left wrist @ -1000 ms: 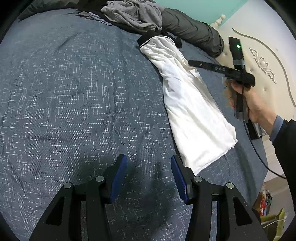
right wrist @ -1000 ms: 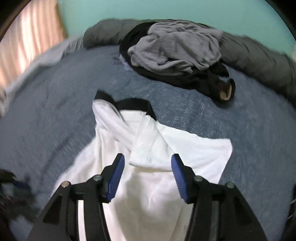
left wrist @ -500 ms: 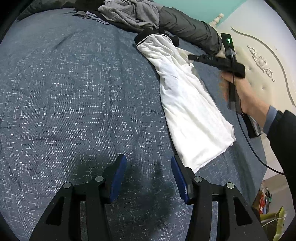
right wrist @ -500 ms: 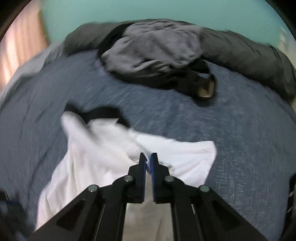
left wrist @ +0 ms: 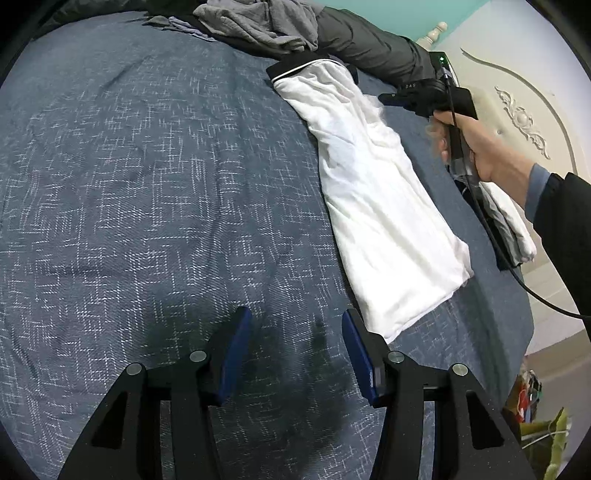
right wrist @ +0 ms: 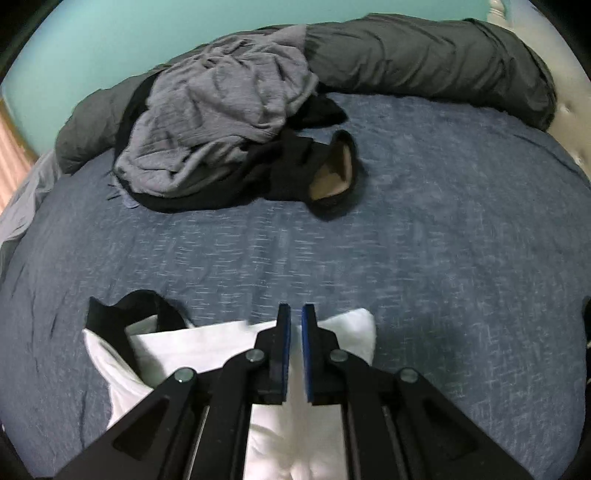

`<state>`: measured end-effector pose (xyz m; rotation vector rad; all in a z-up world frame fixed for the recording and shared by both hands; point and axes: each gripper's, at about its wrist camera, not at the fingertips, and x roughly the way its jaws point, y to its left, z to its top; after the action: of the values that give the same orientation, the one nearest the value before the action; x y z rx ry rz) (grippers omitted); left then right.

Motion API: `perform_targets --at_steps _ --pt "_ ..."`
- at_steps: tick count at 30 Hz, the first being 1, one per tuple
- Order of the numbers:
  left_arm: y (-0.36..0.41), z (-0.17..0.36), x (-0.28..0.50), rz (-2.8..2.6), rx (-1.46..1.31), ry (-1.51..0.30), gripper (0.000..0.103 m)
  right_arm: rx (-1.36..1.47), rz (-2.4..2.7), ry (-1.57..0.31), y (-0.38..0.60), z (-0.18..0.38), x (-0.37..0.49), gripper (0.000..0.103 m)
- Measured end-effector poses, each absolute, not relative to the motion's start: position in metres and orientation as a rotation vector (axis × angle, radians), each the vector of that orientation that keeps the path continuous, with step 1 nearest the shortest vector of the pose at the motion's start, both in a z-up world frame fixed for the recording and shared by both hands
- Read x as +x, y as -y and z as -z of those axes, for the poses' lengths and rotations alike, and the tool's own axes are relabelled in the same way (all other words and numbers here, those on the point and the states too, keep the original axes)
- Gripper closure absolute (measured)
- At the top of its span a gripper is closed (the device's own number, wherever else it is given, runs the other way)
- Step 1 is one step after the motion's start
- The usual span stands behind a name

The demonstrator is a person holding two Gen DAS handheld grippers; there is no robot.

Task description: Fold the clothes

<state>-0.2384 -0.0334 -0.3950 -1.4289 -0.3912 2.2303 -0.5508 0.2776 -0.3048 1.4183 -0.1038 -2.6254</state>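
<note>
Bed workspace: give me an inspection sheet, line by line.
Surface: blue patterned bedspread, lightly wrinkled.
Job's things: white shirt with black collar, folded into a long strip along the bed's right side.
Clutter: grey garment heaped on black clothing; dark rolled duvet behind; folded clothes at the bed edge.
Grippers: left gripper open above the bedspread; right gripper nearly shut over the shirt's upper edge, grip unclear.
Cables: black cable trailing from the right gripper.
Surroundings: teal wall, cream headboard.

Dim, even indoor light; heavy fisheye bending, dark corners; slight motion blur
</note>
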Motion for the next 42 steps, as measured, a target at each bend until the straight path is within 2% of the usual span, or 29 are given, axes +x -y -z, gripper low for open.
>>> perform_targets --at_steps 3,5,7,17,18,19,20,21,22,23,31,42 --pt "0.032 0.394 -0.237 -2.229 -1.425 0.39 0.048 1.409 2.642 0.155 -0.289 0.305 -0.545 0.097" --pt "0.03 0.394 -0.237 -2.228 -1.425 0.388 0.048 1.375 2.621 0.198 -0.296 0.305 -0.539 0.093" --pt "0.029 0.395 -0.236 -2.226 -1.427 0.385 0.048 1.383 2.581 0.183 -0.294 0.309 -0.536 0.066" --pt "0.032 0.399 -0.239 -2.225 -1.436 0.395 0.048 1.451 2.466 0.109 -0.268 0.339 -0.546 0.066" --pt "0.032 0.399 -0.239 -2.227 -1.436 0.394 0.048 1.464 2.467 0.096 -0.268 0.342 -0.546 0.066" --pt "0.033 0.399 -0.239 -2.229 -1.437 0.393 0.048 1.479 2.464 0.092 -0.268 0.346 -0.547 0.071" --pt "0.033 0.399 -0.239 -2.232 -1.437 0.392 0.048 1.491 2.456 0.106 -0.269 0.35 -0.548 0.078" --pt "0.033 0.399 -0.239 -2.235 -1.436 0.392 0.048 1.493 2.452 0.123 -0.27 0.352 -0.548 0.092" --pt "0.032 0.399 -0.239 -2.237 -1.435 0.392 0.048 1.486 2.458 0.128 -0.272 0.352 -0.547 0.098" --pt "0.033 0.399 -0.239 -2.239 -1.433 0.393 0.048 1.47 2.469 0.125 -0.272 0.35 -0.545 0.099" --pt "0.035 0.398 -0.239 -2.253 -1.423 0.401 0.045 1.342 2.612 0.028 -0.285 0.317 -0.537 0.101" --pt "0.035 0.4 -0.239 -2.241 -1.433 0.398 0.045 1.451 2.652 0.065 -0.305 0.34 -0.541 0.099"
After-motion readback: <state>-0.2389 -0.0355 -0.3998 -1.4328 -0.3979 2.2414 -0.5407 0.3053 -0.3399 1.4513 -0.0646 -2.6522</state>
